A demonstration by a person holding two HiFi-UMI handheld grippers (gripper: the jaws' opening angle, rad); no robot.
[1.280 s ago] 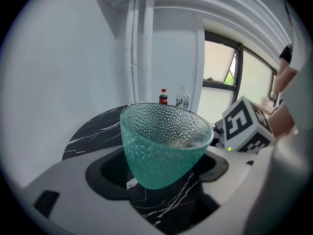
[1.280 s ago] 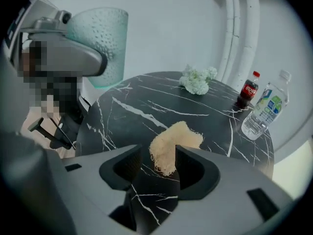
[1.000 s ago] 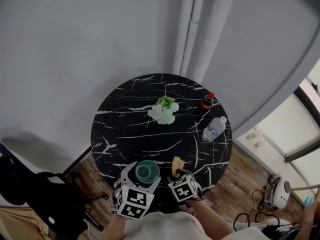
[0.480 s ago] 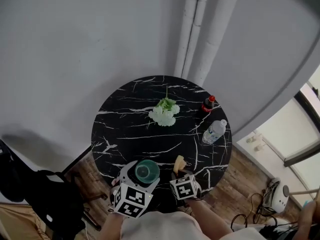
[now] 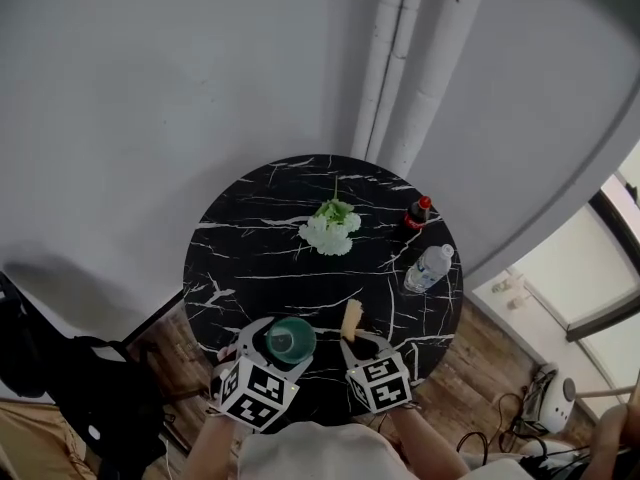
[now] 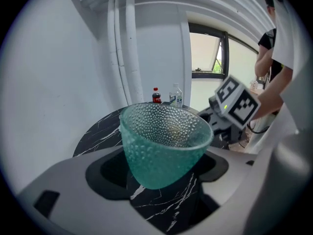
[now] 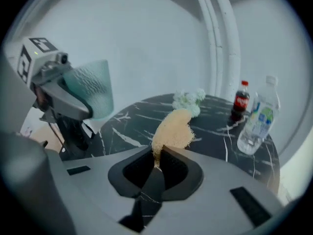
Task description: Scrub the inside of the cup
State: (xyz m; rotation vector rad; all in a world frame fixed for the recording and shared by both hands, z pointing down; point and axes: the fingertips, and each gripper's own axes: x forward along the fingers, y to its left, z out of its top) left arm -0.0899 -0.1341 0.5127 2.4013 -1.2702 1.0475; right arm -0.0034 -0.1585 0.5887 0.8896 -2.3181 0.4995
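A teal dimpled glass cup [image 5: 291, 339] stands upright between the jaws of my left gripper [image 5: 281, 352], which is shut on its lower body; in the left gripper view the cup [image 6: 164, 141] fills the middle, its mouth up. A tan fibrous scrubbing sponge [image 5: 351, 318] sticks out of my right gripper [image 5: 356, 341]. In the right gripper view the jaws are closing and pinch the sponge's [image 7: 172, 129] lower end, and the cup [image 7: 91, 89] shows at the left. The sponge is just right of the cup, outside it.
Both grippers hang over the near edge of a round black marble table [image 5: 260, 258]. White and green flowers [image 5: 328, 226] lie mid-table. A cola bottle [image 5: 417, 211] and a clear water bottle [image 5: 427, 266] stand at the right. White pipes run up the grey wall behind.
My right gripper's jaws have come together on the sponge, which now points further away over the table. Both marker cubes have shifted slightly outward and toward me; the cup stays in the left gripper.
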